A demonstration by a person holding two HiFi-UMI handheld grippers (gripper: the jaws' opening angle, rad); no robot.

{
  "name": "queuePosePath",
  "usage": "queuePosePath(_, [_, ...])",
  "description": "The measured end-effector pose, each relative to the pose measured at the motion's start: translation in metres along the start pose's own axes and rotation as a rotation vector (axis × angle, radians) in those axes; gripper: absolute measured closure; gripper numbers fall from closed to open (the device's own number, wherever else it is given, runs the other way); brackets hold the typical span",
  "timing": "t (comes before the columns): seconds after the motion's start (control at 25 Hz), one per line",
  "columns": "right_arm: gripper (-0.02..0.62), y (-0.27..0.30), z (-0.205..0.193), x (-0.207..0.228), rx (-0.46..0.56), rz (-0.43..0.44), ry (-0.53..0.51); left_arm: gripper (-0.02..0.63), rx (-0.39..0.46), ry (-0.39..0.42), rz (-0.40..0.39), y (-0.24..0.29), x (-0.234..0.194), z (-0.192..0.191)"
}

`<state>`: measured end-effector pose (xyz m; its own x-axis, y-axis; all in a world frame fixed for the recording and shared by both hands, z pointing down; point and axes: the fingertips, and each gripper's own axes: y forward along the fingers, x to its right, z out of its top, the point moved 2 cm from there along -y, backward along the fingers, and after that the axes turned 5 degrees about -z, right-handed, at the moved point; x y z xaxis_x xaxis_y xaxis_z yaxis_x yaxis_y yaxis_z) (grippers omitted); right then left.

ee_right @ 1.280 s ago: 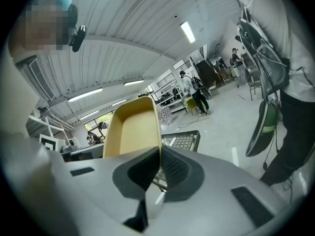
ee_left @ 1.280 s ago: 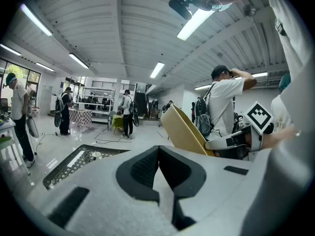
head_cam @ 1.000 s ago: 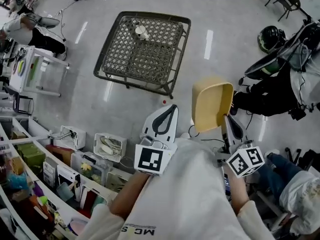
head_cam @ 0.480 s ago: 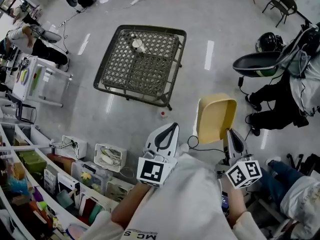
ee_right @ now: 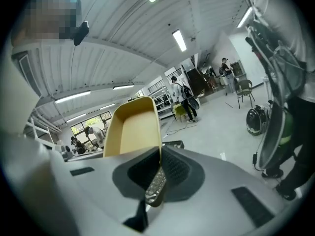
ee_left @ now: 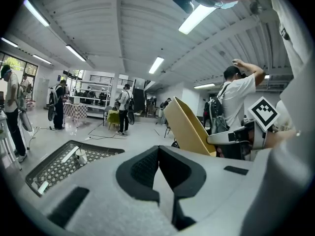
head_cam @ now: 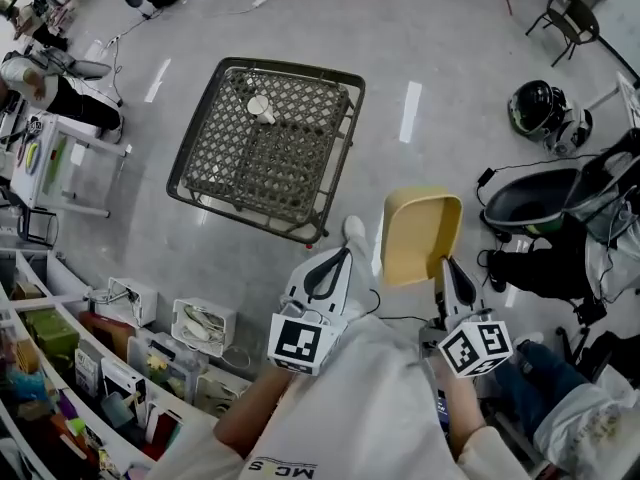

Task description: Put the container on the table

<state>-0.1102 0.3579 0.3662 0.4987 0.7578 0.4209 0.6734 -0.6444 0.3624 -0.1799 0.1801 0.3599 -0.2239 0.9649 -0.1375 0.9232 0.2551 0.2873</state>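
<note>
A tan yellow container (head_cam: 420,236) hangs tilted in the air, with my right gripper (head_cam: 443,266) shut on its near wall. In the right gripper view that wall (ee_right: 132,129) rises straight out of the shut jaws (ee_right: 158,163). My left gripper (head_cam: 343,254) is shut with nothing in it and is held level beside the container; its jaws (ee_left: 158,154) meet with no gap. The lattice-top table (head_cam: 265,143) stands ahead and to the left on the floor, with a small white cup-like object (head_cam: 258,106) on it. From the left gripper view the container (ee_left: 189,129) shows at the right and the table (ee_left: 64,159) low at the left.
Shelves and bins of goods (head_cam: 120,358) line the lower left. A helmet (head_cam: 540,108) and a black seat (head_cam: 535,208) with cables stand at the right. A white shoe (head_cam: 355,233) shows below the table's near corner. A person sits by a white desk (head_cam: 60,148) at the far left.
The table has come nearer and now lies just ahead of both grippers. The container stays in the right gripper, a little lower in the view.
</note>
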Motion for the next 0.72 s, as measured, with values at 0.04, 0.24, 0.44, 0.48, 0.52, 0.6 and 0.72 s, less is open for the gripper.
queuePosePath(0.04, [0.571, 0.017, 0.008, 0.002, -0.004, 0.002, -0.006, 0.583, -0.005, -0.008, 0.008, 0.012, -0.011, 0.001])
queuePosePath(0.24, [0.57, 0.108, 0.068, 0.006, -0.026, 0.037, -0.086, 0.583, -0.008, -0.045, 0.066, 0.077, -0.074, 0.028])
queuePosePath(0.44, [0.571, 0.193, 0.127, 0.009, -0.044, 0.087, -0.141, 0.583, 0.023, -0.092, 0.151, 0.131, -0.135, 0.06])
queuePosePath(0.48, [0.571, 0.209, 0.134, 0.009, -0.049, 0.098, -0.146, 0.583, 0.033, -0.092, 0.17, 0.138, -0.145, 0.067])
queuePosePath(0.52, [0.571, 0.223, 0.141, 0.007, -0.056, 0.111, -0.149, 0.583, 0.042, -0.092, 0.189, 0.142, -0.154, 0.072])
queuePosePath(0.6, [0.571, 0.246, 0.149, 0.002, -0.077, 0.144, -0.167, 0.583, 0.058, -0.103, 0.23, 0.145, -0.166, 0.08])
queuePosePath(0.72, [0.571, 0.28, 0.155, -0.01, -0.112, 0.199, -0.205, 0.583, 0.07, -0.127, 0.286, 0.144, -0.183, 0.085])
